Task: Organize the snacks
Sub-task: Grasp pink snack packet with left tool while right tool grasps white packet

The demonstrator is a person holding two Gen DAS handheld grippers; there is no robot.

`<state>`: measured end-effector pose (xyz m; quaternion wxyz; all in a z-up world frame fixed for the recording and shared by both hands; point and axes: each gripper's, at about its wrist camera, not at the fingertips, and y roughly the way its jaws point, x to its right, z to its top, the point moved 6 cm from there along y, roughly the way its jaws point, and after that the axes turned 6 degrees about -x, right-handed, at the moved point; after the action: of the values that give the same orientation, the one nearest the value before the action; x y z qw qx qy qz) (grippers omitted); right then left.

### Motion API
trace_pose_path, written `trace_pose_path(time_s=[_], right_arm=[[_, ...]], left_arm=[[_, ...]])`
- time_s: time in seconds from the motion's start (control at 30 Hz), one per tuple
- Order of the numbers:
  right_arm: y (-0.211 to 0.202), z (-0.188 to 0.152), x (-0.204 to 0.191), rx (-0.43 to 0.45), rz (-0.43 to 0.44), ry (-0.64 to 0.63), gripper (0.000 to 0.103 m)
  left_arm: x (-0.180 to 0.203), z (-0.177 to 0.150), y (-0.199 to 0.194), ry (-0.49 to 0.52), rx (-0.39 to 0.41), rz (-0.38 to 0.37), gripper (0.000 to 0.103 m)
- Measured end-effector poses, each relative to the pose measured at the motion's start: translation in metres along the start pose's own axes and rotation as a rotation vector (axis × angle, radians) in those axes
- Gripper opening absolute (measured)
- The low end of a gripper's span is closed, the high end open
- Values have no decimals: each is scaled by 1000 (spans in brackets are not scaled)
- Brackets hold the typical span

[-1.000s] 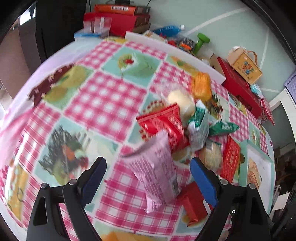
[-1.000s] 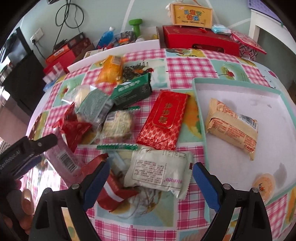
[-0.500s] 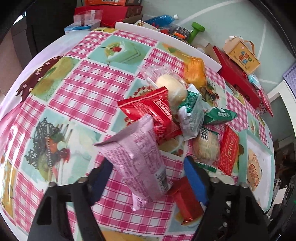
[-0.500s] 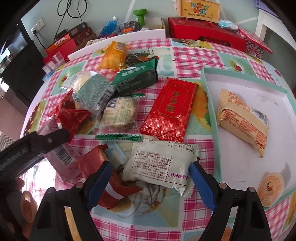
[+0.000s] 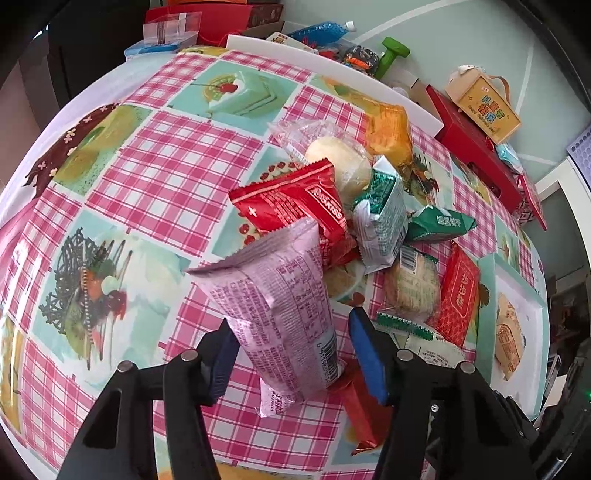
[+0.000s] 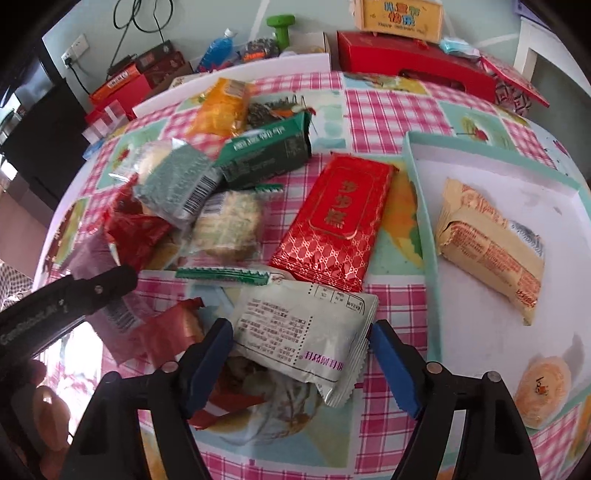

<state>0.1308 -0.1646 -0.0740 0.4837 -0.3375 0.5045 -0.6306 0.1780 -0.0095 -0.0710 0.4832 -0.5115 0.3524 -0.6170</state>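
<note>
A pile of snack packets lies on the checked tablecloth [image 5: 166, 177]. My left gripper [image 5: 291, 325] straddles a tilted pink packet [image 5: 277, 288]. Its jaws are closing; a gap still shows at the right pad. A red packet [image 5: 295, 210] leans behind the pink one. My right gripper [image 6: 301, 328] is closing around a white packet [image 6: 295, 310], the pads just at its edges. One black left finger [image 6: 74, 295] shows in the right wrist view. A teal-rimmed white tray [image 6: 417, 177] on the right holds a beige packet [image 6: 487, 243] and a round orange snack [image 6: 543, 391].
A red patterned packet [image 6: 340, 221], green packets [image 6: 266, 155], an orange bag [image 6: 221, 107] and a crumpled red wrapper [image 6: 173, 332] crowd the middle. Beyond the far edge stand red boxes [image 6: 413, 62], a yellow carton [image 6: 399, 14], a green dumbbell [image 6: 280, 26] and a blue bottle [image 6: 218, 48].
Both pairs of jaws have narrowed around their packets. The left gripper has come lower and closer over the pink packet. The right gripper has kept its place.
</note>
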Motion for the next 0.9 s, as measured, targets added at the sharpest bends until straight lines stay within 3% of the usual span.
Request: trace_pose_path(time_s=[0.53,0.63,0.77,0.9], right_arm=[[18,2,-17,-3,-106,-103,91],[18,1,-17,-3,-104,-104,88],[15,3,-12,10,-103,-95,76],[10,6,-5,20,-95,-63,65]], left_arm=[[14,-3,15,24,-18,57,61],[16,-2,16,26,-15,65,60],[18,1,18,16,-12,59,60],[11,-2,12,4,-4,55,46]])
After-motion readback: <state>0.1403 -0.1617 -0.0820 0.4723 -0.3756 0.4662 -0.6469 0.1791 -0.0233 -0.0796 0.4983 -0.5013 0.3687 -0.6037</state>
